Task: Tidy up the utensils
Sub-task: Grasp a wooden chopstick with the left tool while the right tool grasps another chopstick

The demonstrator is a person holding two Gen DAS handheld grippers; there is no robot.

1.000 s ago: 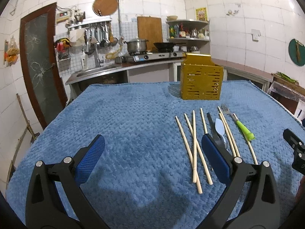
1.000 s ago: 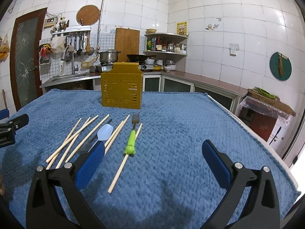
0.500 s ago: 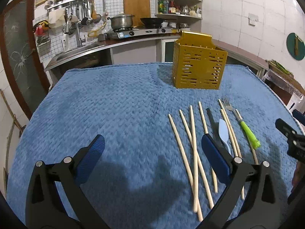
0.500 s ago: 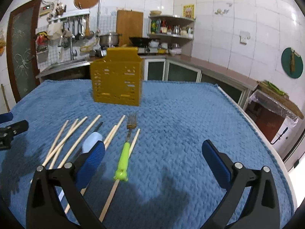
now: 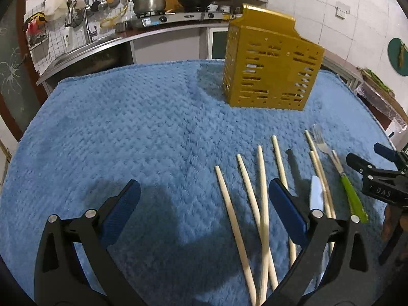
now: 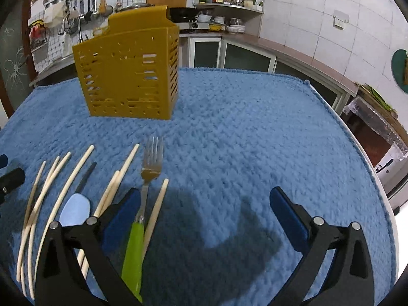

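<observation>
A yellow slotted utensil holder (image 5: 270,66) (image 6: 130,74) stands upright on the blue cloth. Several wooden chopsticks (image 5: 262,199) (image 6: 51,196), a pale blue spoon (image 5: 315,195) (image 6: 75,210) and a green-handled fork (image 5: 349,191) (image 6: 142,216) lie in front of it. My left gripper (image 5: 204,213) is open and empty, low over the cloth, its right finger over the chopsticks. My right gripper (image 6: 205,215) is open and empty, its left finger beside the fork handle. The right gripper also shows in the left wrist view (image 5: 377,176).
The blue cloth (image 5: 127,132) (image 6: 255,132) covers the table; its right edge (image 6: 357,148) drops off. Behind are a kitchen counter with a sink (image 5: 84,48), a stove with a pot (image 5: 148,2) and shelves (image 6: 229,0).
Both grippers have moved forward and lower toward the utensils. The holder looms larger. Both stay open.
</observation>
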